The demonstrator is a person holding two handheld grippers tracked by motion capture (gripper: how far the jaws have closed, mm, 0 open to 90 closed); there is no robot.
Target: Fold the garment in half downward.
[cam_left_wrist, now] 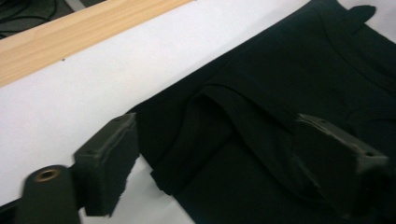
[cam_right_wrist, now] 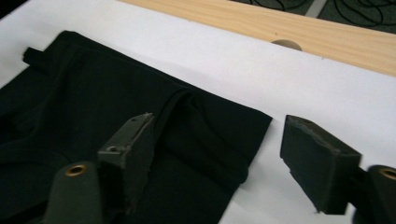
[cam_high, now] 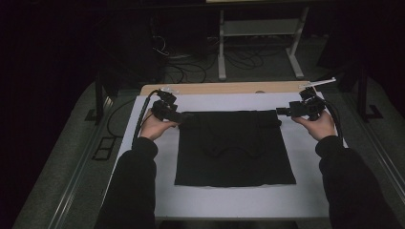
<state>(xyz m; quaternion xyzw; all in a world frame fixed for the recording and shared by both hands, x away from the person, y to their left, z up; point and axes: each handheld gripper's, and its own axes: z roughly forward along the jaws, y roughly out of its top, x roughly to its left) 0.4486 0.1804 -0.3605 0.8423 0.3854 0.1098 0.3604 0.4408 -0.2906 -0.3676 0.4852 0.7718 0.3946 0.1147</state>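
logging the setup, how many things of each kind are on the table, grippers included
black cloth: 1
hand-held grippers: 2, the left gripper and the right gripper, both open at the cloth's far corners
white table cover: 1
total: 4

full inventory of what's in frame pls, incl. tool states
black garment: 1, black, flat mid-table on the white sheet
white sheet: 1, white, covers tabletop
wooden table: 1, light wood, strip bare at far edge
white frame: 1, white, on floor beyond table
cables: several, black, floor behind table
left tool: 1, black, garment's far-left corner, jaws open
right tool: 1, black, far-right corner, jaws open
sleeves: 2, black, from bottom edge
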